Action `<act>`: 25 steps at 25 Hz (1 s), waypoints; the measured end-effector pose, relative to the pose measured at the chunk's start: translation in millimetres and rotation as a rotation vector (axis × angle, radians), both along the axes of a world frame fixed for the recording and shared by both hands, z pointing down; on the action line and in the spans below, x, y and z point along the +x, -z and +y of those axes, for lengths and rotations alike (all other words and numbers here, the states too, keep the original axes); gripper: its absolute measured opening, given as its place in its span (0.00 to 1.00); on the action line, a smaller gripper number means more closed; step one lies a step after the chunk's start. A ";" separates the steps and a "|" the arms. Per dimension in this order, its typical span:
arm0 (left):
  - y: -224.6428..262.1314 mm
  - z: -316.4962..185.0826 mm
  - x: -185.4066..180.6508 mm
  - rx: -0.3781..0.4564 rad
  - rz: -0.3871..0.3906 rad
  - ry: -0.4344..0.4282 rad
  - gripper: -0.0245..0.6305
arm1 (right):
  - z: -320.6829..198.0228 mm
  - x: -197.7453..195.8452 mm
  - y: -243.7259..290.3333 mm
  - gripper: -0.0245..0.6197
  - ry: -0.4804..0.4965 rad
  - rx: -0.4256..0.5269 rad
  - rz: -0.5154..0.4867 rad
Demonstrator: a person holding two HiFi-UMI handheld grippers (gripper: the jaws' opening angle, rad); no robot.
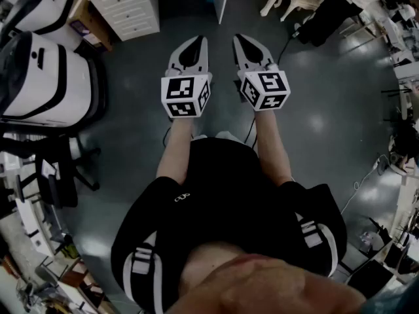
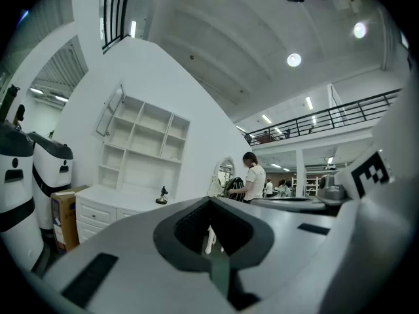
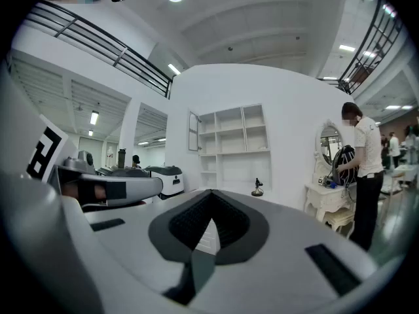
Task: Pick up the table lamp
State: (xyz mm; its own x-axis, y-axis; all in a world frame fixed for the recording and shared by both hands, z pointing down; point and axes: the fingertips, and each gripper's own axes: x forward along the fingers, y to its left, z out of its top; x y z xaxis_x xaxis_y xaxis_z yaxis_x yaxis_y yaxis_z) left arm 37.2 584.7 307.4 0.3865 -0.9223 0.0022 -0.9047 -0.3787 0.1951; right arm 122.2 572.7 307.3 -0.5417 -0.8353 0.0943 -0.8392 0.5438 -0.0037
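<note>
A small dark lamp [image 2: 162, 195] stands on the top of a white drawer desk [image 2: 108, 198], far ahead of both grippers; the right gripper view has this lamp [image 3: 257, 188] below the wall shelves. I hold both grippers level and side by side over the grey floor. My left gripper [image 1: 198, 39] is shut, its jaws meeting at the tip with nothing between them [image 2: 211, 200]. My right gripper [image 1: 237, 38] is shut and empty too [image 3: 211, 193]. The head view does not show the lamp.
White drawers [image 1: 127, 8] stand ahead at the left, with big white machines [image 1: 39, 77] and a black chair [image 1: 59, 169] along the left. A person [image 3: 363, 169] stands at a white dressing table [image 3: 327, 198] to the right. A cable [image 1: 285, 44] trails on the floor.
</note>
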 end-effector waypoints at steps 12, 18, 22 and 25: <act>-0.7 -7.2 -10.0 -0.002 0.012 0.019 0.05 | -11.8 -5.5 -1.1 0.05 0.001 -0.006 -0.022; -9.7 -27.2 -12.4 -0.012 -0.003 0.027 0.05 | -36.4 -3.5 -9.2 0.05 0.003 -0.016 -0.046; -11.7 -53.3 -23.7 -0.018 -0.009 0.049 0.05 | -65.8 -12.5 -10.2 0.05 0.020 -0.014 -0.055; -14.8 -82.5 -24.9 -0.023 -0.006 0.060 0.05 | -94.5 -13.8 -10.0 0.05 0.032 -0.007 -0.056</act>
State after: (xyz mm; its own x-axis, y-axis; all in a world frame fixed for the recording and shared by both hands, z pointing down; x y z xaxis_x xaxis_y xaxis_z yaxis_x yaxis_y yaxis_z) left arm 12.3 502.1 322.1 0.3303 -0.9435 0.0263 -0.9269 -0.3190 0.1975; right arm 108.4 478.1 317.3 -0.5726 -0.8170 0.0689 -0.8198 0.5701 -0.0536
